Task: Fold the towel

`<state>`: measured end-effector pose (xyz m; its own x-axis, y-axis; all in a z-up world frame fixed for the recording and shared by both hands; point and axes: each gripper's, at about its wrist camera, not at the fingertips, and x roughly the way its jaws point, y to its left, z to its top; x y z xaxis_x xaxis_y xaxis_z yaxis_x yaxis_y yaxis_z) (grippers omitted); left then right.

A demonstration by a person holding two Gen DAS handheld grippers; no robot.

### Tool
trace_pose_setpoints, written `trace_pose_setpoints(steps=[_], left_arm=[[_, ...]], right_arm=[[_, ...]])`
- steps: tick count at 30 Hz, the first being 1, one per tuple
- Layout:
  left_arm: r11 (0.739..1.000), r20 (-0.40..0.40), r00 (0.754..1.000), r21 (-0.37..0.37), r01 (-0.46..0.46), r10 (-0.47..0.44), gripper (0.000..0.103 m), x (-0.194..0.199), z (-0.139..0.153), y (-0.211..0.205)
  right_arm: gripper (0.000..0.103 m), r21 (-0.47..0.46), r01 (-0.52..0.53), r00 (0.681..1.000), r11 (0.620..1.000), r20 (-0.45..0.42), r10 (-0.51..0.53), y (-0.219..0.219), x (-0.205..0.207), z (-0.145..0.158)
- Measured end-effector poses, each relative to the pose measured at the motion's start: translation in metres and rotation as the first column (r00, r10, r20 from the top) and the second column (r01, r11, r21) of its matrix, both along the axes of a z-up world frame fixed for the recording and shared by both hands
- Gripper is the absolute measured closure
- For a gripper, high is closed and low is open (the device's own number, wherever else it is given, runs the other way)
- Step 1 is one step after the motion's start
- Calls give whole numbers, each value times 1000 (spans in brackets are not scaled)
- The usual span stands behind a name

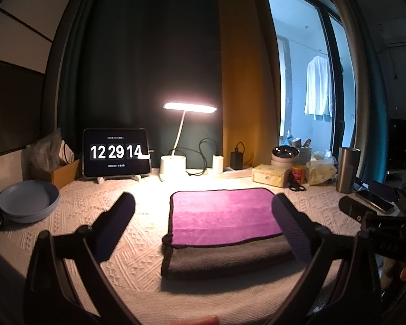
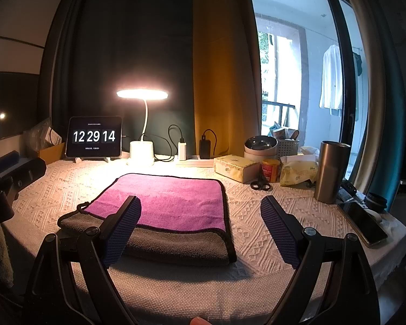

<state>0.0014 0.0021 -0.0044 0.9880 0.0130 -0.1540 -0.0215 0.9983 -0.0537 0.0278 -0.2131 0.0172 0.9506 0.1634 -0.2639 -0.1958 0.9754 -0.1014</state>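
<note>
A towel [image 1: 222,214], purple on top with a grey underside and black trim, lies folded flat on the white textured tablecloth [image 1: 143,233]. It also shows in the right wrist view [image 2: 173,203]. My left gripper [image 1: 203,208] is open and empty, held above the towel's near left part; the folded edge lies between its fingers. My right gripper [image 2: 200,211] is open and empty, over the towel's near right corner. The right gripper's body shows at the right edge of the left wrist view. The left gripper's body shows at the left edge of the right wrist view.
At the back stand a tablet clock [image 1: 117,152], a lit desk lamp [image 1: 173,166], chargers [image 1: 236,157], a tissue box [image 1: 270,174], a red can [image 1: 298,174] and scissors [image 2: 260,184]. A blue plate [image 1: 28,200] sits left. A steel tumbler [image 2: 330,172] and phone [image 2: 364,223] sit right.
</note>
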Motion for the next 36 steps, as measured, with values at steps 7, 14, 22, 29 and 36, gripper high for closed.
trace_pose_setpoints(steps=[7, 14, 22, 29, 36], left_arm=[[1000, -4, 1000, 0, -3, 3, 1, 0, -1, 0], [1000, -33, 999, -6, -21, 21, 1, 6, -2, 4], [1000, -77, 997, 6, -24, 24, 1, 20, -5, 8], [1000, -182, 983, -24, 1, -5, 2, 43, -17, 15], [996, -342, 939, -92, 19, -49, 2, 77, -39, 25]], right_arm=[[11, 1, 0, 1000, 1000, -2, 0, 0, 1, 0], [11, 2, 0, 1000, 1000, -7, 0, 1, 1, -3], [11, -10, 21, 1000, 1000, 2, -21, -4, 6, -6], [11, 48, 32, 997, 998, -77, -28, -19, 30, -9], [11, 80, 12, 980, 997, -200, 4, -31, 61, -23]])
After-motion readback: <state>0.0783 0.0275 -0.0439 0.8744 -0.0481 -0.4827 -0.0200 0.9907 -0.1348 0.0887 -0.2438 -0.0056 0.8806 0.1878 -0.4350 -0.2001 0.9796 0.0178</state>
